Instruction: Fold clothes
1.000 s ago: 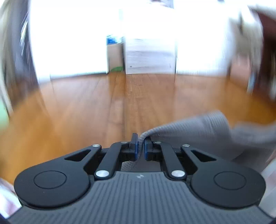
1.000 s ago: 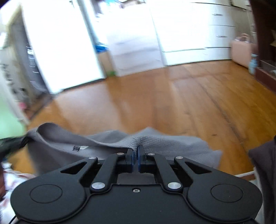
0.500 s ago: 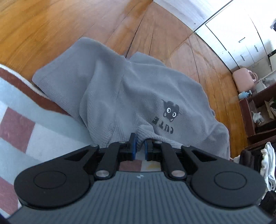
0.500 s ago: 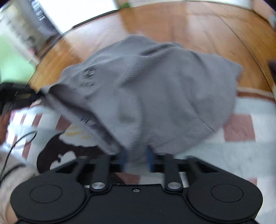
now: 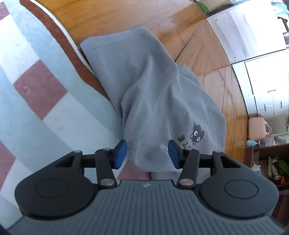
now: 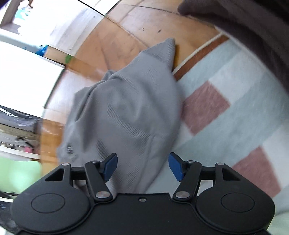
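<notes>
The grey garment [image 5: 155, 101] lies rumpled across the brown-bordered edge of the checked rug [image 5: 45, 86], part on the rug, part spilling onto the bare wooden floor [image 5: 126, 16], which runs open to the white cabinets [image 5: 267, 79]. The left gripper [image 5: 147, 153] is opening, cloth between its blue pads but unpinched. The right gripper [image 6: 142, 166] is opening too, spread over the same cloth [image 6: 126, 115]. A dark wooden shelf [image 5: 265, 162] holds blurred clutter.
</notes>
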Motion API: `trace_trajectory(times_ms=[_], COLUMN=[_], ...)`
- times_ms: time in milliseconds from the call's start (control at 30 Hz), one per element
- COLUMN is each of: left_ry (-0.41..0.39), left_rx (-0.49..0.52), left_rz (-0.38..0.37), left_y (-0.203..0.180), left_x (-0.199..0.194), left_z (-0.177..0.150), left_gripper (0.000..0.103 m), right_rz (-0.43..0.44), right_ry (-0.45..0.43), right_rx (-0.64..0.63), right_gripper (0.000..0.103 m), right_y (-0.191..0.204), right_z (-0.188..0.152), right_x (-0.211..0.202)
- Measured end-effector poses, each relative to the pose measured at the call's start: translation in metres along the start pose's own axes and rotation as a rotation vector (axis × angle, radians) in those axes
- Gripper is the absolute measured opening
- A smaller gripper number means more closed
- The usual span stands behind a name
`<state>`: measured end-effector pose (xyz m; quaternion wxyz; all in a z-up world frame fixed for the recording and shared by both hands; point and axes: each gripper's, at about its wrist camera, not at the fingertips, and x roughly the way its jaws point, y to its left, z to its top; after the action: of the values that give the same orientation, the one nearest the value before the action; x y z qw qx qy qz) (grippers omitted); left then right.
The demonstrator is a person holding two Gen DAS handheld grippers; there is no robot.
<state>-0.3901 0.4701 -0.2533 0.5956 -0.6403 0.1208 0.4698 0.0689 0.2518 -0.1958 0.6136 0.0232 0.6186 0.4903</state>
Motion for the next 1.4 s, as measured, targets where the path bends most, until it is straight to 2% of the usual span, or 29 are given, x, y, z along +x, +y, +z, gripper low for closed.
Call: trace_trajectory(times_ms=[133, 267, 300, 367, 400, 433, 567, 667, 700, 767, 800, 833, 867, 900, 933, 1033, 1133, 1200, 1267, 1300, 1400], left_ry=[0.016, 0.038, 0.040, 0.043, 0.042, 0.040, 0.017, 0.012, 0.018, 0.037, 0.047, 0.052, 0.056, 0.054, 0.052, 0.036, 0.023, 0.041, 0.059, 0.059, 0.036], left_rx=[0.017, 0.057, 0.067, 0.087, 0.083, 0.078, 0.029, -0.005, 0.001, 0.026, 0.046, 0.065, 0.084, 0.105, 0.125, 0.161, 0.160, 0.142, 0.118, 0.112, 0.132], left_rz=[0.008, 0.043, 0.051, 0.067, 0.070, 0.072, 0.059, 0.033, 0.032, 0.036, 0.042, 0.054, 0.068, 0.088, 0.109, 0.170, 0.211, 0.224, 0.230, 0.225, 0.226], left_y=[-0.003, -0.011, -0.012, -0.015, -0.013, -0.011, -0.002, 0.003, 0.000, -0.007, -0.011, -0.015, -0.018, -0.021, -0.023, -0.026, -0.023, -0.020, -0.016, -0.014, -0.016], left_x=[0.002, 0.009, 0.010, 0.012, 0.010, 0.008, -0.004, -0.007, -0.005, 0.001, 0.005, 0.008, 0.011, 0.012, 0.014, 0.018, 0.021, 0.026, 0.030, 0.030, 0.027], left_z=[0.001, 0.001, 0.001, 0.002, 0.003, 0.004, 0.007, 0.009, 0.008, 0.006, 0.005, 0.005, 0.004, 0.004, 0.004, 0.005, 0.009, 0.011, 0.013, 0.012, 0.012], left_gripper=[0.054, 0.054, 0.054, 0.054, 0.054, 0.054, 0.054, 0.055, 0.056, 0.056, 0.056, 0.056, 0.057, 0.059, 0.060, 0.060, 0.060, 0.061, 0.062, 0.062, 0.057], right_rz=[0.001, -0.104, -0.133, -0.217, -0.290, -0.312, -0.199, -0.252, -0.227, -0.152, -0.142, -0.134, -0.151, -0.179, -0.211, -0.263, -0.359, -0.374, -0.404, -0.418, -0.375], right_ry=[0.035, 0.056, 0.048, 0.020, 0.012, -0.018, -0.200, -0.189, -0.157, -0.092, -0.073, -0.056, -0.051, -0.046, -0.039, -0.031, -0.016, -0.031, -0.040, -0.058, -0.118], right_rx=[-0.025, -0.065, -0.086, -0.180, -0.250, -0.277, -0.222, -0.243, -0.200, -0.112, -0.115, -0.121, -0.148, -0.165, -0.168, -0.171, -0.275, -0.407, -0.513, -0.548, -0.567], right_gripper=[0.066, 0.057, 0.051, 0.007, 0.002, 0.002, 0.002, 0.002, 0.007, 0.010, 0.017, 0.031, 0.038, 0.053, 0.057, 0.058, 0.061, 0.058, 0.037, 0.013, 0.009], right_y=[0.008, 0.011, 0.015, 0.029, 0.037, 0.041, 0.031, 0.015, 0.008, 0.001, 0.005, 0.009, 0.018, 0.031, 0.038, 0.049, 0.064, 0.076, 0.084, 0.084, 0.080], right_z=[0.003, 0.010, 0.011, 0.011, 0.010, 0.008, -0.001, 0.000, 0.001, 0.003, 0.000, -0.002, -0.004, -0.005, -0.005, 0.002, 0.002, -0.008, -0.017, -0.021, -0.024], right_x=[0.011, 0.021, 0.026, 0.027, 0.027, 0.019, -0.059, -0.080, -0.079, -0.069, -0.058, -0.048, -0.040, -0.027, -0.013, 0.010, 0.036, 0.045, 0.049, 0.047, 0.021])
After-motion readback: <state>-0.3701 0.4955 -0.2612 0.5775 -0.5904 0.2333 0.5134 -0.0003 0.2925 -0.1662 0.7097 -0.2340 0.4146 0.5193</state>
